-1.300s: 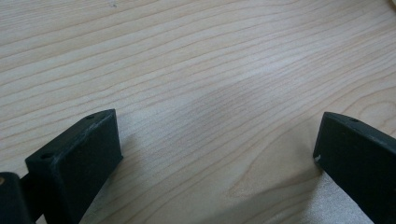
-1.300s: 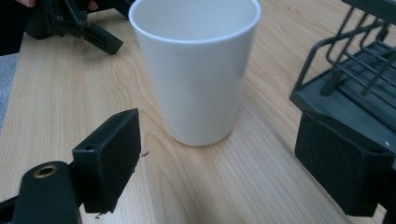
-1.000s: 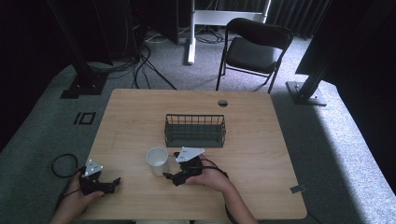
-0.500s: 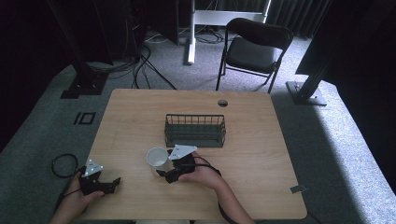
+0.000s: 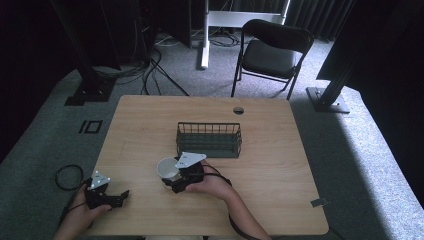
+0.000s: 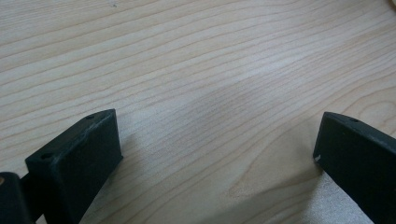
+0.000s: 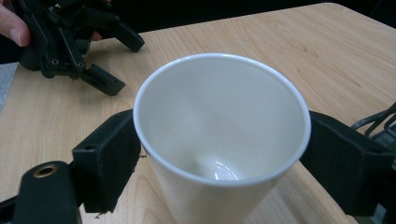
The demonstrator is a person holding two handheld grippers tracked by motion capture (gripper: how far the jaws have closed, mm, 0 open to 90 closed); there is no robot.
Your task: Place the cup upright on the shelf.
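— Well, the white paper cup (image 7: 222, 140) now sits between the right gripper (image 7: 219, 161)'s jaws; a second ago that gripper was off to the cup's right, so I'd guess a grasp is starting.

— Which way's it facing?

— Upright, mouth up, long axis vertical, on the wooden table (image 5: 280, 175) just in front of the wire basket (image 5: 209, 139); jaws flank it, though I cannot tell if they pinch.

— And the left gripper (image 5: 106, 194)?

— Resting near the table's corner, jaws spread, holding nothing.
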